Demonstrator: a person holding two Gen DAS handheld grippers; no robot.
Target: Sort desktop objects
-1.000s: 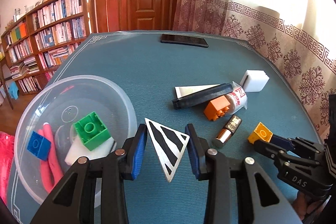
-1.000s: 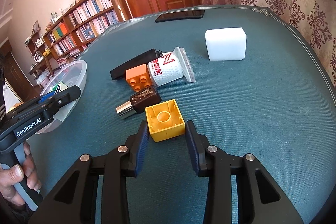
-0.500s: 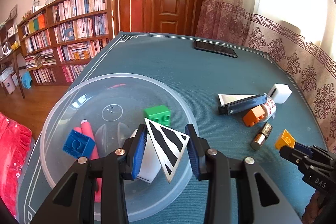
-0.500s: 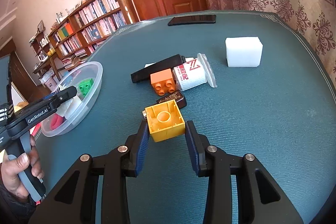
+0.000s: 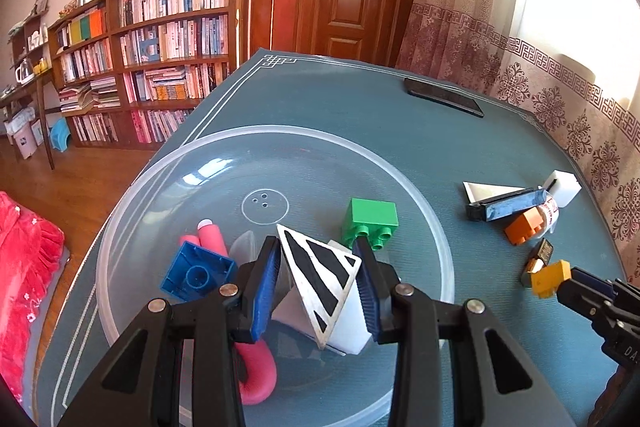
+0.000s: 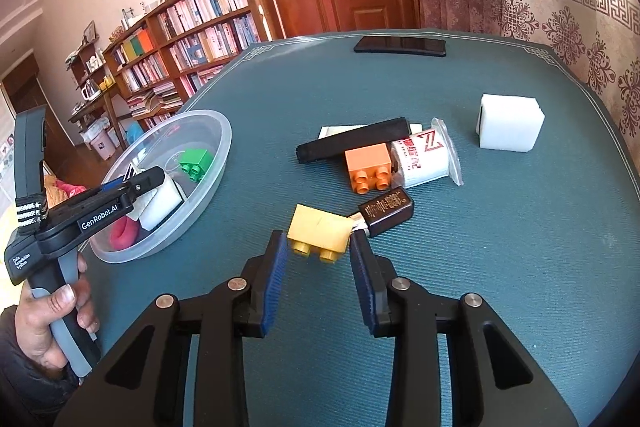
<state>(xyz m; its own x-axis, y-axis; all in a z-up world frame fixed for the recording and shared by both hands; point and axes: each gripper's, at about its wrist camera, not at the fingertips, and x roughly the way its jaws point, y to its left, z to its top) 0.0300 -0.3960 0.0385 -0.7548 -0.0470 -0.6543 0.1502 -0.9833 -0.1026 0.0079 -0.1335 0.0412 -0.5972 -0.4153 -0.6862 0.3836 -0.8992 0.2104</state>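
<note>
Holding a black-and-white striped triangular block (image 5: pixel 320 281) clamped in my left gripper (image 5: pixel 318 281) over the clear plastic bowl (image 5: pixel 400 167), where green, blue and pink pieces already lie; my right gripper (image 6: pixel 318 261) grasps a yellow plastic brick (image 6: pixel 320 229), with several items left on the table.

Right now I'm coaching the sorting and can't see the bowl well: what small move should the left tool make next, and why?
Probably open the left tool and let the striped triangle drop. It is clamped between the blue pads directly over the clear bowl, above the white block, where the green brick and blue brick already lie.
</note>
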